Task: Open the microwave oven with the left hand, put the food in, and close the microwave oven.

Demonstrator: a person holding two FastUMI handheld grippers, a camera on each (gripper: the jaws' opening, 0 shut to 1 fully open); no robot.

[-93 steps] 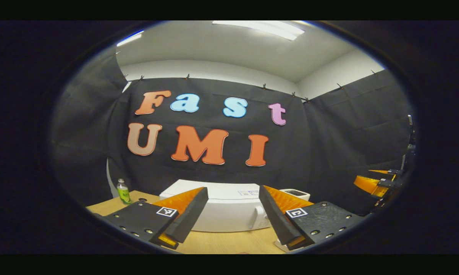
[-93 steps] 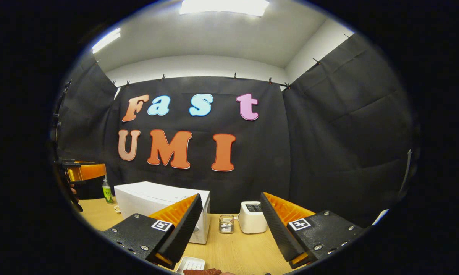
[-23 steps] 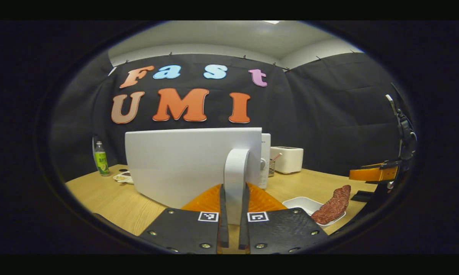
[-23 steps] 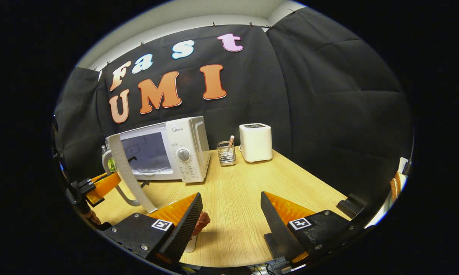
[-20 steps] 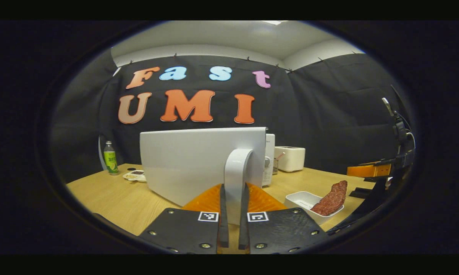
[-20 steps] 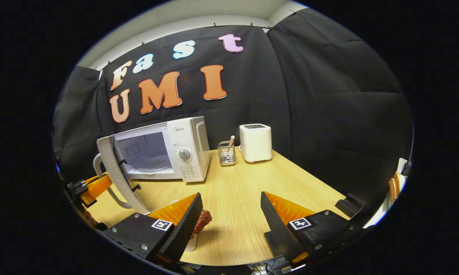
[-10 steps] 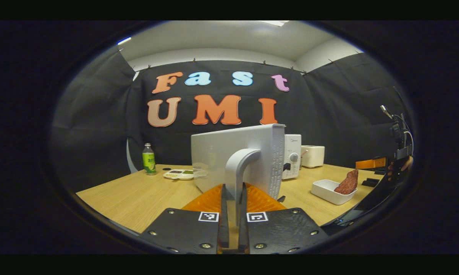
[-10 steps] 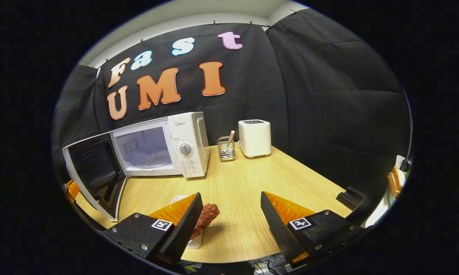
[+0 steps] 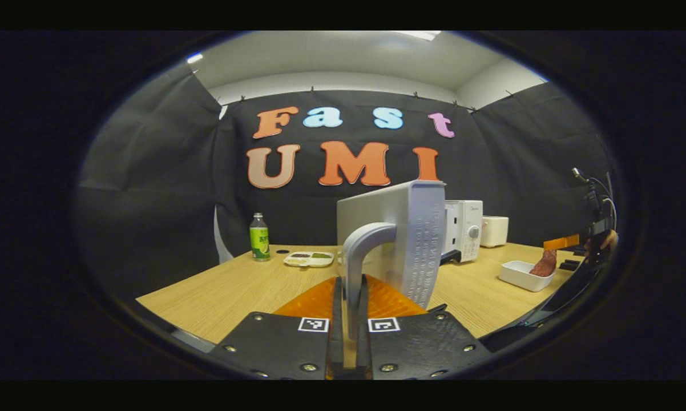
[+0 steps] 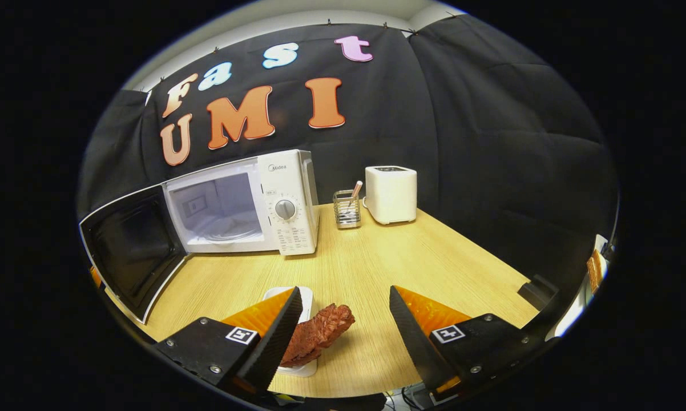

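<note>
- Swung further out than half a second ago, the microwave door [image 10: 132, 251] now stands wide, its dark inner face turned toward the table's [image 10: 377, 268] near left edge; the right gripper view has dipped, so the food [image 10: 317, 334] sits more fully between that claw's fingers.
- Left claw [image 9: 348, 319] is closed narrow on the door handle [image 9: 357, 257], one finger pressed to each side of the upright white bar.
- In the left gripper view the door's [image 9: 400, 240] free edge points back toward the camera, with the microwave oven [image 9: 463, 228] body behind it to the right.
- Microwave oven's [image 10: 251, 202] cavity lies open and pale inside, its mouth facing the front of the table; bare wood runs between it and the food.
- Food is a reddish-brown strip resting in a shallow white tray [image 10: 297, 302], leaning over the tray's right rim; its long axis runs from near left to far right in the right gripper view.
- Right claw [image 10: 343, 325] is spread wide above the tray, holding nothing; its left finger [image 10: 277, 334] overlaps the tray and the food's near end, the right finger is well apart over bare table.
- From the left gripper view the tray [image 9: 520, 274] and food [image 9: 545, 264] sit far right, beside the right claw's body.
- Behind the oven's right side stand a wire holder [image 10: 347, 209] and a white toaster [image 10: 391, 194], near the back wall.
- Left of the door, a green bottle [image 9: 258, 237] and a small dish [image 9: 309, 259] sit toward the table's far edge, with open wood in front.
</note>
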